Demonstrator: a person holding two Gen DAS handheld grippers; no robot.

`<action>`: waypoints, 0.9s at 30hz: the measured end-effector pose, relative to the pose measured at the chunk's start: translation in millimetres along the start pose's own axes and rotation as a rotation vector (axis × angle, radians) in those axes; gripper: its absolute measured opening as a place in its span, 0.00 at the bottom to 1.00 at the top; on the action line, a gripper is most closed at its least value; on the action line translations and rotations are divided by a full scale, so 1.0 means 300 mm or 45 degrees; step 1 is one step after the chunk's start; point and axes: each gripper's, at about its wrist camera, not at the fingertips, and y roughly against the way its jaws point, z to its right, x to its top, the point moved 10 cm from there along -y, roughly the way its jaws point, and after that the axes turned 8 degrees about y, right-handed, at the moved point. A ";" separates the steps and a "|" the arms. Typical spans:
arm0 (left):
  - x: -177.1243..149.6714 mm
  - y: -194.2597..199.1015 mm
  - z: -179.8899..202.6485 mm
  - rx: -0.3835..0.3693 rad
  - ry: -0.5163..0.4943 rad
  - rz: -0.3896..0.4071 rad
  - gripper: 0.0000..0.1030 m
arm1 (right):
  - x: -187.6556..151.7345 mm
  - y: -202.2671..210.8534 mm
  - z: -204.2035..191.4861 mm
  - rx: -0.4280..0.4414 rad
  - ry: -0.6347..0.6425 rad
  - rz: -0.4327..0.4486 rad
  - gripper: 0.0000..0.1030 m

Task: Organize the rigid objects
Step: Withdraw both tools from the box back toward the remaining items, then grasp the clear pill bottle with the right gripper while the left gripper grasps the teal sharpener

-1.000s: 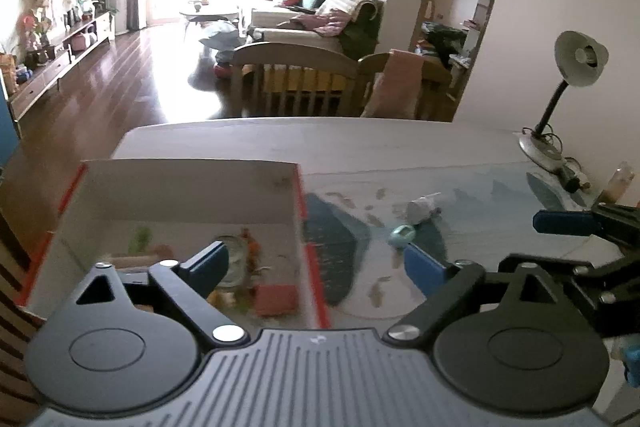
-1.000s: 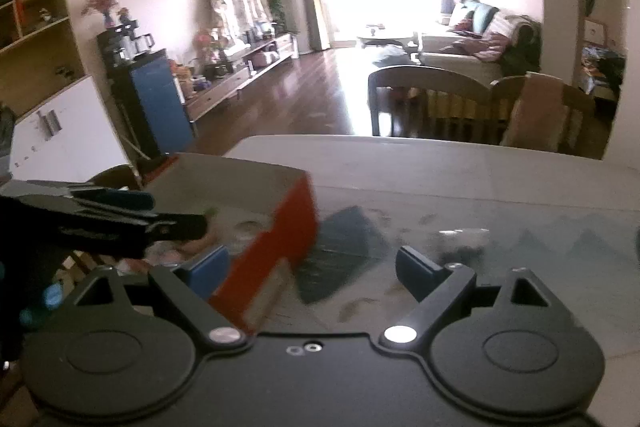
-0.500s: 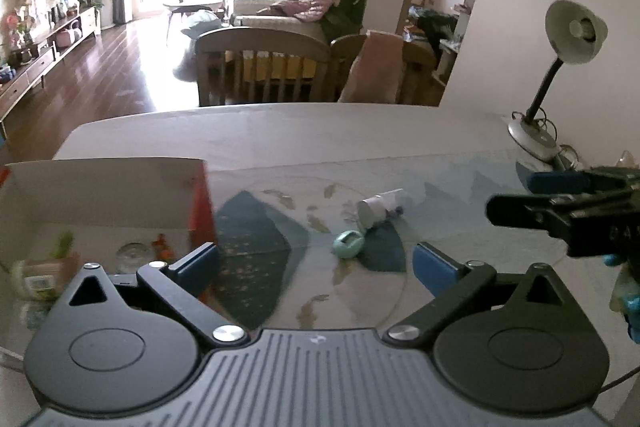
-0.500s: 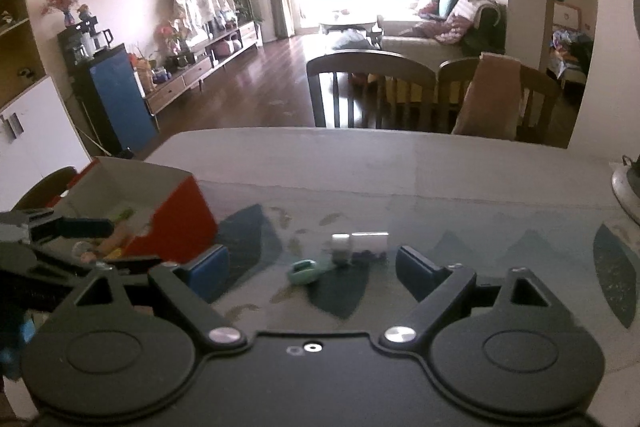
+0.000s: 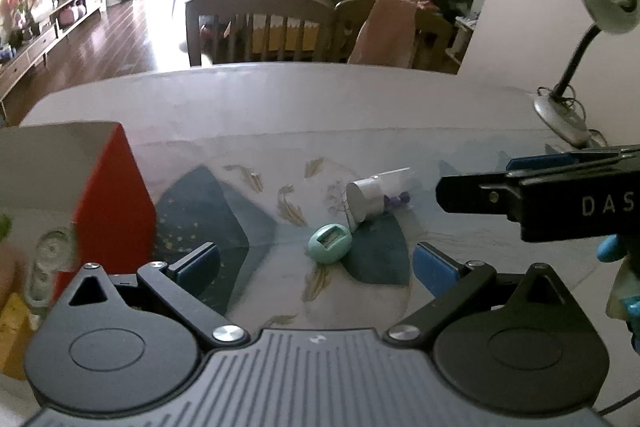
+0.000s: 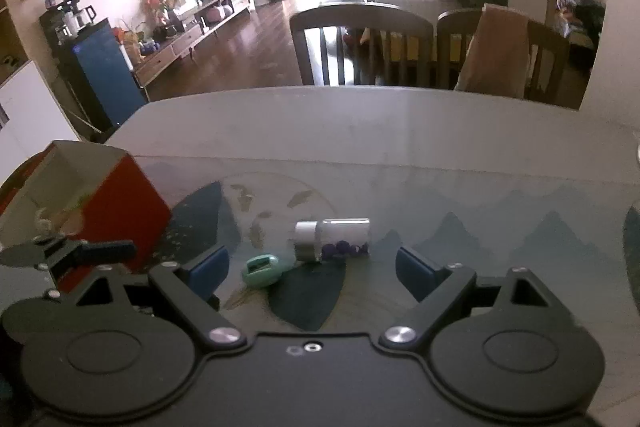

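Near the surface's (image 6: 400,131) middle lay a small capped bottle (image 6: 332,239) beside a mint egg-shaped item (image 5: 330,243); left tool (image 5: 314,261) and right tool (image 6: 312,267) hovered wide open, empty, a red box (image 5: 116,195) toward the left edge.

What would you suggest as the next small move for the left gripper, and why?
Probably ease the left gripper down over the mint egg-shaped item: its jaws are open and empty, the item lies loose on the table just ahead, outside the red box.

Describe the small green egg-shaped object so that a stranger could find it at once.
On the table's patterned mat, right of the red-sided box, lie two small things. The mint-green egg-shaped object touches a clear capped vial; only the egg has a rectangular window.
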 end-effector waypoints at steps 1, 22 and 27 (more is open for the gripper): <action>-0.002 -0.020 0.001 0.005 0.002 -0.013 1.00 | 0.000 -0.016 0.005 0.005 -0.006 -0.007 0.87; -0.014 -0.242 -0.011 0.057 -0.041 -0.032 0.99 | -0.013 -0.300 0.043 0.013 -0.034 -0.142 0.82; -0.022 -0.253 0.001 0.032 -0.046 -0.030 0.94 | -0.009 -0.328 0.041 0.013 -0.036 -0.149 0.82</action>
